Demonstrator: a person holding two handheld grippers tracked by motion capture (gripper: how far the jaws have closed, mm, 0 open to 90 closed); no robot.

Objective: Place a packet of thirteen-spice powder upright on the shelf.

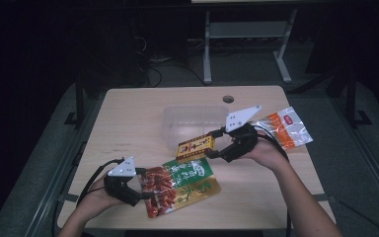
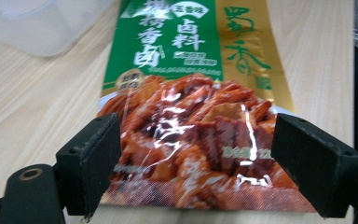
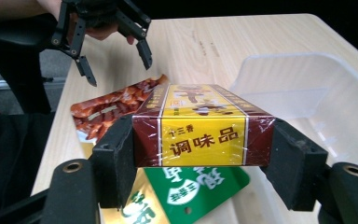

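Right gripper clamps the yellow box lengthwise toward the clear tub; left gripper gapes around the snack packet.

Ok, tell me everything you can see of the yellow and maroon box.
The yellow and maroon box is a small, flat rectangular carton in glossy clear film, its yellow end panel printed with red characters between maroon bands. The right tool clamps it by its two sides, one black jaw on each, holding it roughly level above the table. It hangs at the near edge of the clear plastic container, over the top of the green snack packet.
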